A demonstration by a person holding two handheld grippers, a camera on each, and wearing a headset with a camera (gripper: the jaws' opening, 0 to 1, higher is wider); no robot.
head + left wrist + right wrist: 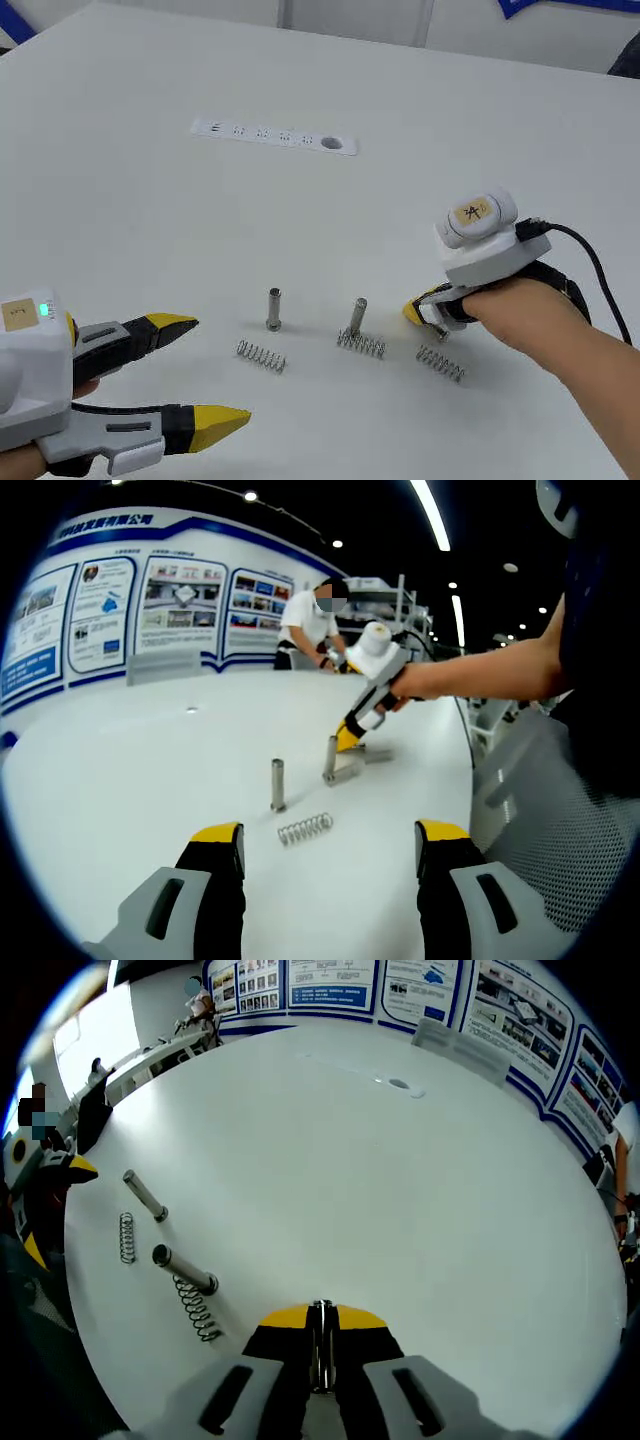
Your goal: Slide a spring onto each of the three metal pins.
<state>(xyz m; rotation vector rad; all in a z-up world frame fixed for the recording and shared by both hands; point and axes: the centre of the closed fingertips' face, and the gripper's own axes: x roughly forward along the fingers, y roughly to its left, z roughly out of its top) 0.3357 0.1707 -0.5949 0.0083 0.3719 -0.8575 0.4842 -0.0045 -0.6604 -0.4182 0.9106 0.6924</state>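
Note:
Two metal pins stand upright on the white table, one (274, 308) on the left and one (356, 316) in the middle. A spring lies on the table by each: the left spring (261, 355), the middle spring (361, 345) against its pin's foot, and the right spring (440, 363). My right gripper (425, 312) is low over the table just right of the middle pin. It is shut on a thin third pin (320, 1345) held between its jaws. My left gripper (200, 372) stands open at the near left, empty, pointing at the left spring (305, 828).
A white power strip (275, 136) lies flat further back on the table (150, 200). A black cable (590, 265) trails from the right gripper. Beyond the table's far edge stands a person (310, 625), with display boards on the wall behind.

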